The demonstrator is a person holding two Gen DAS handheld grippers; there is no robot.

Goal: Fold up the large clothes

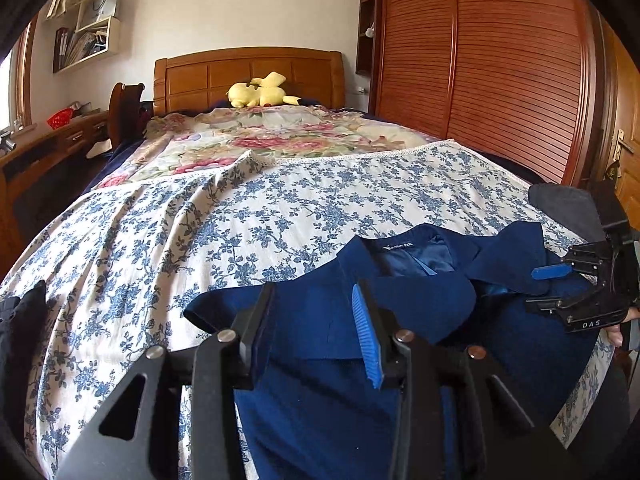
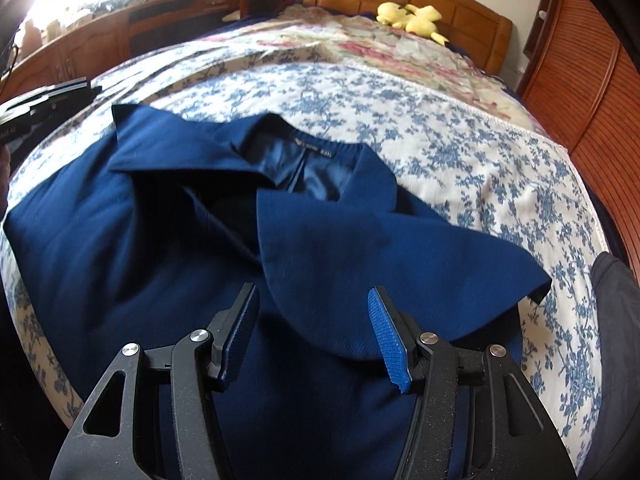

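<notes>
A navy blue jacket (image 1: 432, 300) lies face up on the bed, collar toward the headboard, with its neck label (image 1: 400, 246) showing. My left gripper (image 1: 314, 304) hovers over the jacket's left shoulder and lapel. Its jaws stand apart with nothing pinched between them. My right gripper (image 2: 312, 300) hangs open above the jacket (image 2: 140, 220), over its right lapel and front panel, and its blue pads (image 2: 390, 344) touch no cloth. In the left wrist view the right gripper (image 1: 540, 288) shows at the right edge, held by a hand. The left gripper (image 2: 86, 87) peeks in at the left edge.
A blue-flowered sheet (image 1: 200, 220) covers the near half of the bed, a pink floral quilt behind it. A yellow plush toy (image 1: 260, 90) lies by the wooden headboard. A wardrobe (image 1: 500, 60) stands right, a desk (image 1: 48, 140) left. A dark garment (image 2: 616, 320) lies at the bed's right edge.
</notes>
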